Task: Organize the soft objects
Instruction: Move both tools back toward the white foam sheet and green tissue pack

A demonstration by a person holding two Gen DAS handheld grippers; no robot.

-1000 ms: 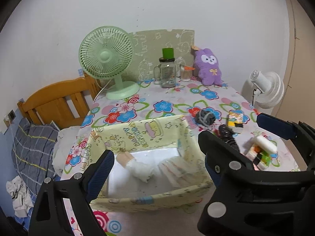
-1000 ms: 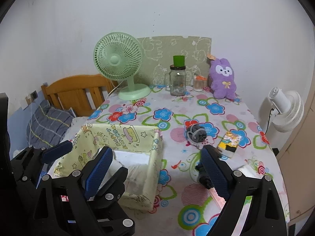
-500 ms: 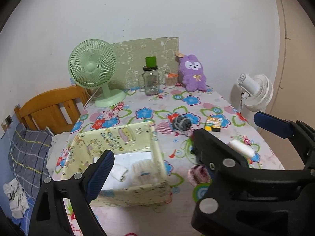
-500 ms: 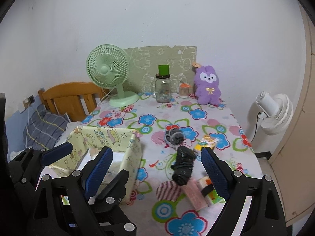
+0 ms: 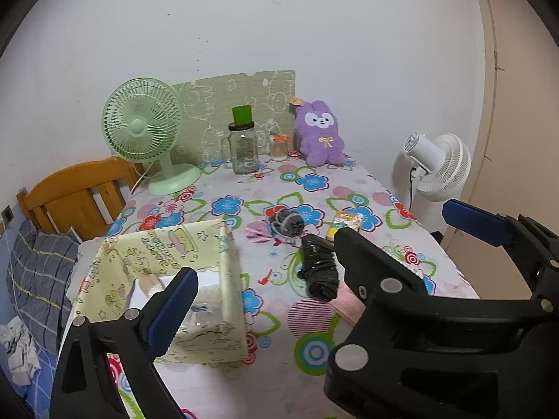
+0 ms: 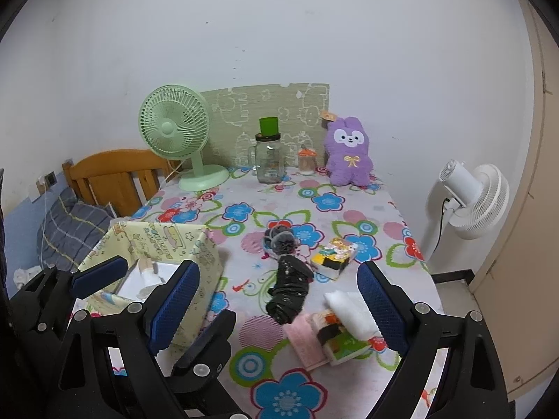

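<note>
Both tools are hanging spread wide and grasping nothing: we are holding the right tool (image 6: 276,305) above the near middle of the desk (image 6: 244,209), over the black rolled cloth (image 6: 288,288), and the left tool (image 6: 136,276) over the yellow fabric box (image 6: 167,241) at the near left, with white soft pieces (image 6: 148,277) lying inside it.

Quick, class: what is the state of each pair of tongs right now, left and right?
Left tongs: open, holding nothing.
Right tongs: open, holding nothing.
</note>
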